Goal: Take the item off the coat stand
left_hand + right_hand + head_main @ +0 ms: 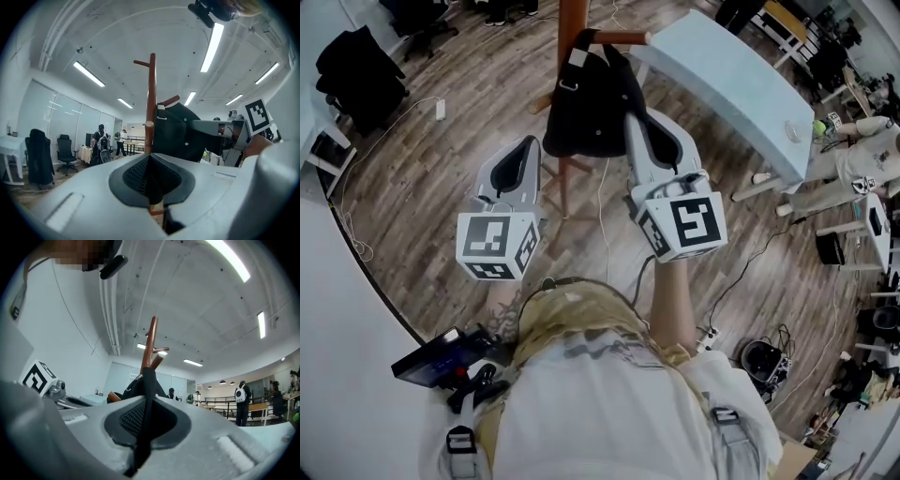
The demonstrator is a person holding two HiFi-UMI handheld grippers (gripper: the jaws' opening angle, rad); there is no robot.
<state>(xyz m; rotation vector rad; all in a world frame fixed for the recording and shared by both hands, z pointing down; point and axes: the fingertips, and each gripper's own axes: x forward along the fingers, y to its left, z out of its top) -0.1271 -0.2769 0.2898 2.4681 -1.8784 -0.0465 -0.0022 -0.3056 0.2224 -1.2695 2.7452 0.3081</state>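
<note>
The plank floor [422, 178] carries a slim stand [572, 23] of round brown wooden poles with angled pegs. On it hangs the bag [586, 108], soft, black and rounded (a small metal buckle [161, 112] sits near its top), close against the pole. The right gripper [635, 120], smooth grey plastic with ribbed dark pads, is clamped on the bag's flat black strap [149, 378], which runs up between its jaws, while the left gripper [528, 145] hangs just beside the bag, jaws pressed together on nothing.
</note>
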